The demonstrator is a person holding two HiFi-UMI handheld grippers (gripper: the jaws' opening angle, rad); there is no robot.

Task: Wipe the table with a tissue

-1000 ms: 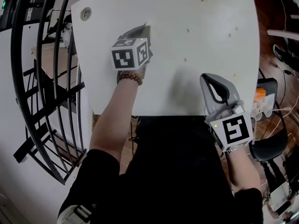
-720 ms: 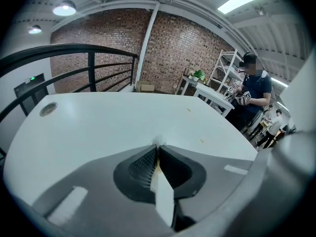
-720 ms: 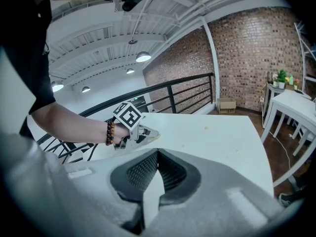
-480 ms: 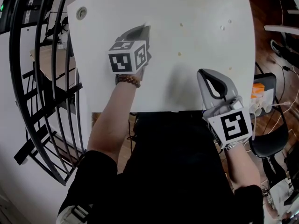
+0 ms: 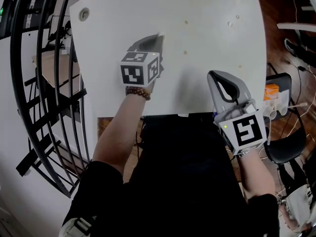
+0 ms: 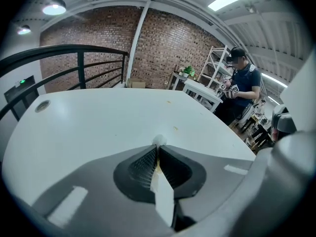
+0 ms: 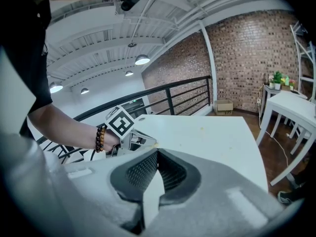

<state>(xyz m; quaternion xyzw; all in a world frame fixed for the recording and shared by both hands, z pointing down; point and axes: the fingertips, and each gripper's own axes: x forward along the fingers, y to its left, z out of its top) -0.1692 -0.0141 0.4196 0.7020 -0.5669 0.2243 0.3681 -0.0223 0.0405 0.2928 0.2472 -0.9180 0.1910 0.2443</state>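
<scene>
The left tongs are clamped shut on a white tissue. Its tuft pokes past the tips, low over the tabletop, left of centre. The right tongs are closed and empty at the near right edge. Crumbs dot the open far half. A railing lines the left.

White table, tan specks; grey left tool and right tool, black-and-white marker cubes; white tissue; black railing
</scene>
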